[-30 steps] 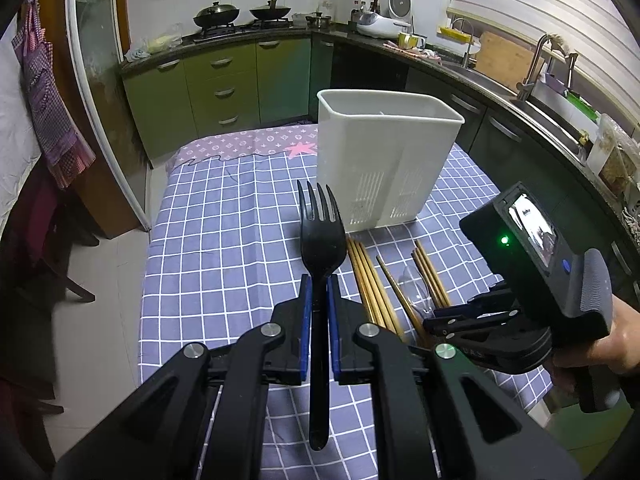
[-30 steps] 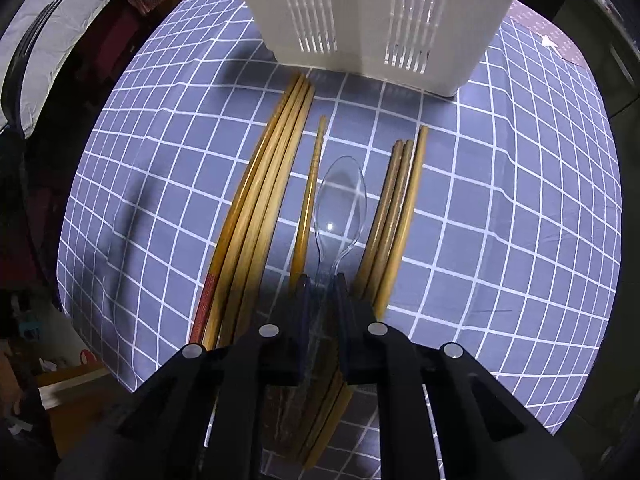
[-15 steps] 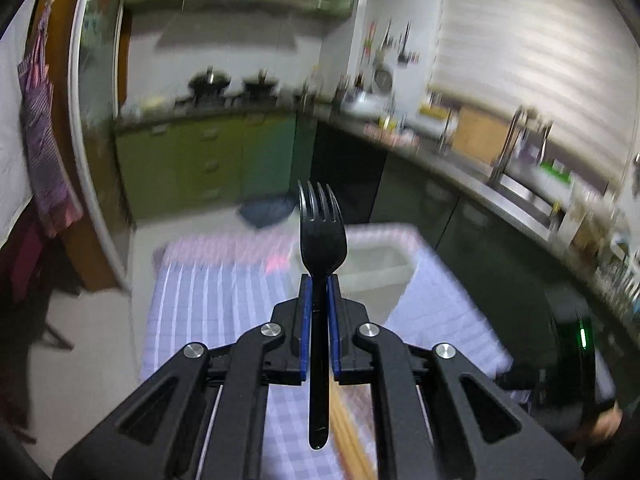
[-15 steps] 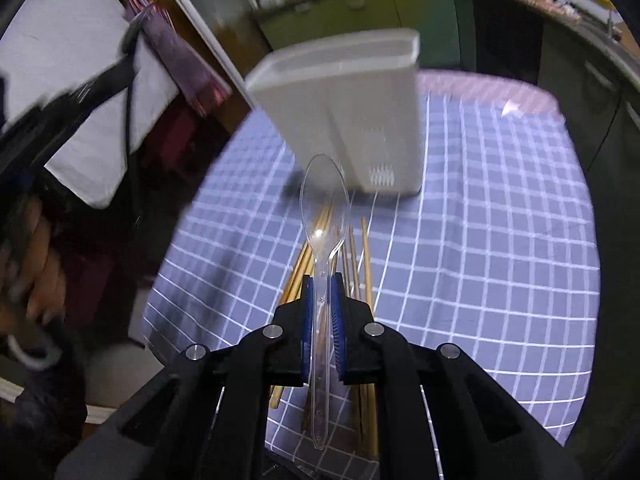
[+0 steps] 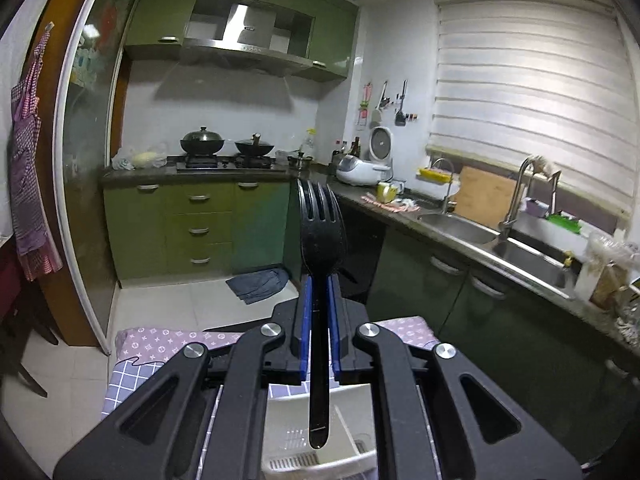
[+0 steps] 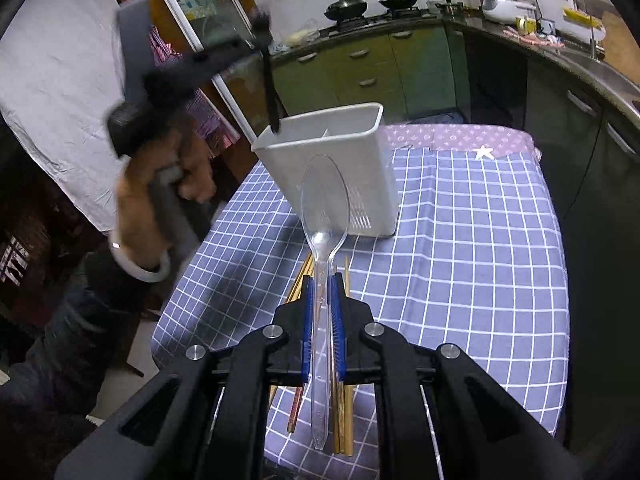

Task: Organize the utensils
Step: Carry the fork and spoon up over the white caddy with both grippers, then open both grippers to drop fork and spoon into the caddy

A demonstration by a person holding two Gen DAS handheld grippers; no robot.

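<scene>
My left gripper (image 5: 320, 300) is shut on a black fork (image 5: 322, 232), tines up and handle hanging down. The handle tip hangs just above the open top of the white slotted utensil holder (image 5: 344, 412). In the right wrist view the fork (image 6: 271, 92) hangs from the left gripper (image 6: 260, 40), its tip at the near left rim of the holder (image 6: 340, 160). My right gripper (image 6: 322, 292) is shut on a clear plastic spoon (image 6: 325, 200), bowl forward, raised above the table in front of the holder. Several wooden chopsticks (image 6: 345, 420) lie on the checked cloth beneath it.
The table wears a blue checked cloth (image 6: 472, 264) with a purple strip (image 6: 460, 136) at its far end. A person's hand (image 6: 152, 208) holds the left gripper beyond the table's left edge. Green cabinets (image 5: 200, 228), a stove and a sink counter (image 5: 460, 228) ring the room.
Both grippers have risen from the table. The left one carried the fork over the holder and now points toward the kitchen. The right one lifted the clear spoon from among the chopsticks.
</scene>
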